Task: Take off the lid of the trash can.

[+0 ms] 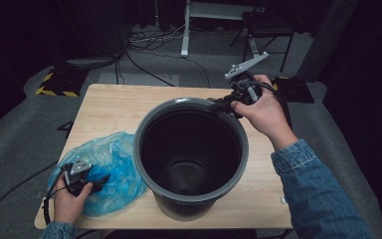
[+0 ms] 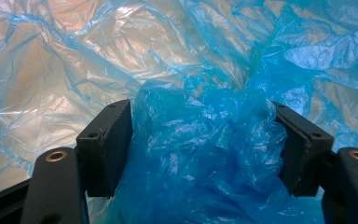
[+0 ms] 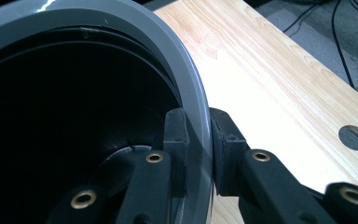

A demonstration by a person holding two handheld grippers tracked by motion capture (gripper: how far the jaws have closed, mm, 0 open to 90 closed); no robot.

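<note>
A black bin with a grey rim (image 1: 138,142) stands upright in the middle of the wooden table (image 1: 124,104). My right gripper (image 1: 222,104) is at the bin's far right edge. In the right gripper view, that gripper (image 3: 199,140) is shut on the bin's rim (image 3: 168,51), one jaw inside and one outside. A crumpled blue plastic bag (image 1: 117,159) lies on the table to the left of the bin. My left gripper (image 1: 98,182) rests on the bag's near side. In the left gripper view, its jaws (image 2: 205,149) stand wide apart with a bunched fold of the bag (image 2: 98,56) between them.
The bin is empty and dark inside. The table has a round hole (image 3: 354,137) near its right edge. Cables (image 1: 144,55), white desk legs (image 1: 185,30) and a black-and-yellow striped base (image 1: 54,85) sit on the grey floor beyond the table.
</note>
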